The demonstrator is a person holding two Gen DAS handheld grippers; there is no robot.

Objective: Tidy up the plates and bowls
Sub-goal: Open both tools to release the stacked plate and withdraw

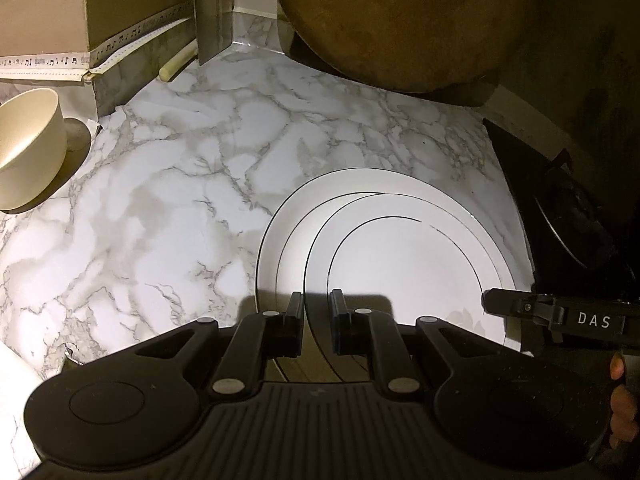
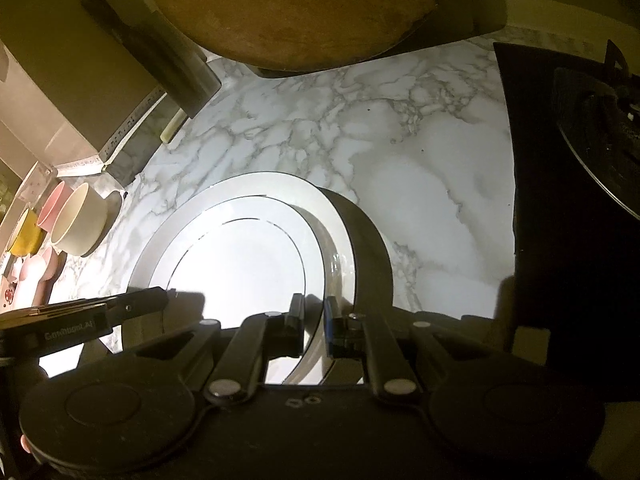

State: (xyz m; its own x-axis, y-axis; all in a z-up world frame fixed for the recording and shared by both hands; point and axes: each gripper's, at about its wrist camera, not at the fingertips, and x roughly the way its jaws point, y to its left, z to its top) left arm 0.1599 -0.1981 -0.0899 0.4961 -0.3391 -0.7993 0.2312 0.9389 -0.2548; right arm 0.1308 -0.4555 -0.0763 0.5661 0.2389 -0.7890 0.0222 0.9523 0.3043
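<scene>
A white plate with thin dark ring lines hangs low over the marble counter. My left gripper is shut on its left rim, and its tip shows in the right wrist view. My right gripper is shut on the opposite rim, and it enters the left wrist view from the right. A wider white plate shows around the held one. I cannot tell whether the two touch. A cream bowl stands at the left.
A pink bowl and a yellow bowl sit behind the cream one. A round wooden board leans at the back. A black stove borders the counter on the right. A pale stick lies by the wall.
</scene>
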